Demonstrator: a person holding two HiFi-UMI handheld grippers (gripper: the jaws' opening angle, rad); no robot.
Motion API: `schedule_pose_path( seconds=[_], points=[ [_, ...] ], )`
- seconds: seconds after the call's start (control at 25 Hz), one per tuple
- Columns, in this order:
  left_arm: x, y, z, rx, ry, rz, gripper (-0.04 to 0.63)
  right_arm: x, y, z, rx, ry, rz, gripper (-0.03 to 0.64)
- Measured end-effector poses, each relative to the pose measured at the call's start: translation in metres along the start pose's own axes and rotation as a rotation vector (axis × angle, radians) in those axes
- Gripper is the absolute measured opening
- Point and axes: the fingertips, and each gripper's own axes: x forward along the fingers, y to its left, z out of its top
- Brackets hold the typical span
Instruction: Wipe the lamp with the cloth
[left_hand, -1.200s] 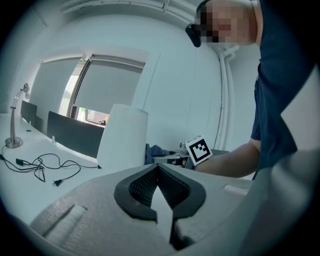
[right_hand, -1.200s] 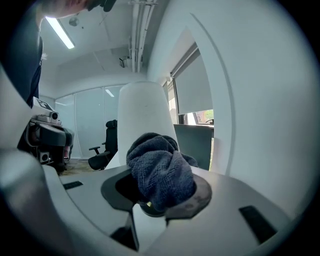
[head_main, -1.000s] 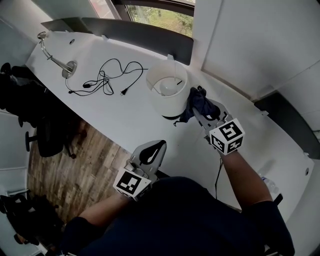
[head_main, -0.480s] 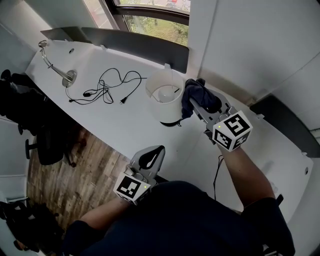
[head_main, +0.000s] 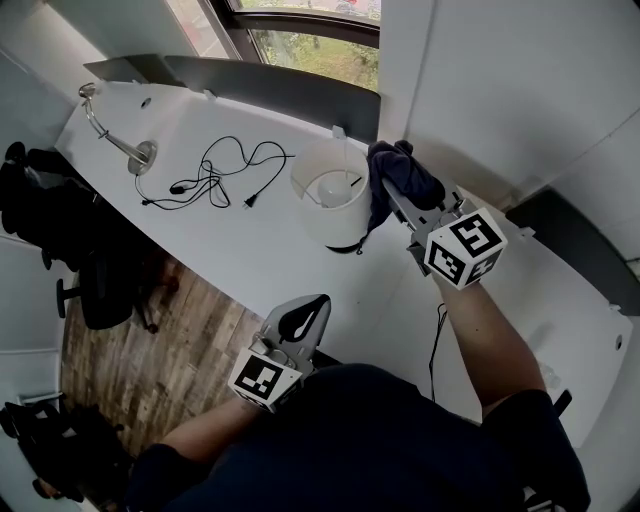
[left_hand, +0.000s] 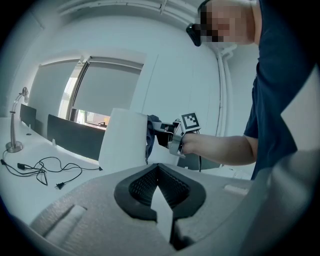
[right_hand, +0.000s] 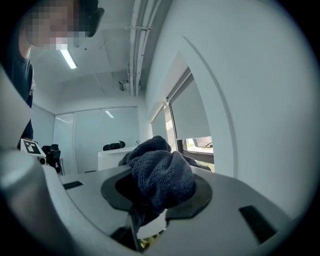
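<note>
The lamp (head_main: 330, 196) has a white drum shade and stands on the white table (head_main: 240, 255). My right gripper (head_main: 397, 196) is shut on a dark blue cloth (head_main: 402, 170), which is bunched against the shade's upper right rim with a tail hanging down that side. In the right gripper view the cloth (right_hand: 161, 176) fills the jaws and hides the lamp. My left gripper (head_main: 303, 318) hovers near the table's front edge, shut on nothing. Its own view shows the shade (left_hand: 125, 141) ahead, with the cloth (left_hand: 151, 134) at the shade's right edge.
A loose black cable (head_main: 215, 168) lies left of the lamp, beyond it a chrome arm on a round base (head_main: 118, 137). Another cable (head_main: 437, 335) runs over the front edge at right. Dark chairs (head_main: 95, 270) stand on the wood floor. A white pillar (head_main: 400, 60) is close behind the lamp.
My right gripper has carried the cloth from the shade's lower right side up and away to its upper right rim. The left gripper has hardly moved.
</note>
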Motion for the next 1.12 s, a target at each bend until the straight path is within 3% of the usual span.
schedule_pose_path(
  seconds=[0.64,0.8,1.12],
  points=[
    [0.014,0.006,-0.014,-0.021,0.043,0.016,0.006,0.022,-0.042,-0.098,0.034,0.191,-0.008,0.133],
    [0.017,0.005,-0.011,-0.039,0.034,0.018,0.006,0.032,-0.045,-0.093,0.037,0.186,0.011,0.133],
    [0.016,0.007,-0.013,-0.027,0.033,0.017,0.006,0.048,-0.035,-0.043,0.014,0.103,0.106,0.133]
  ],
)
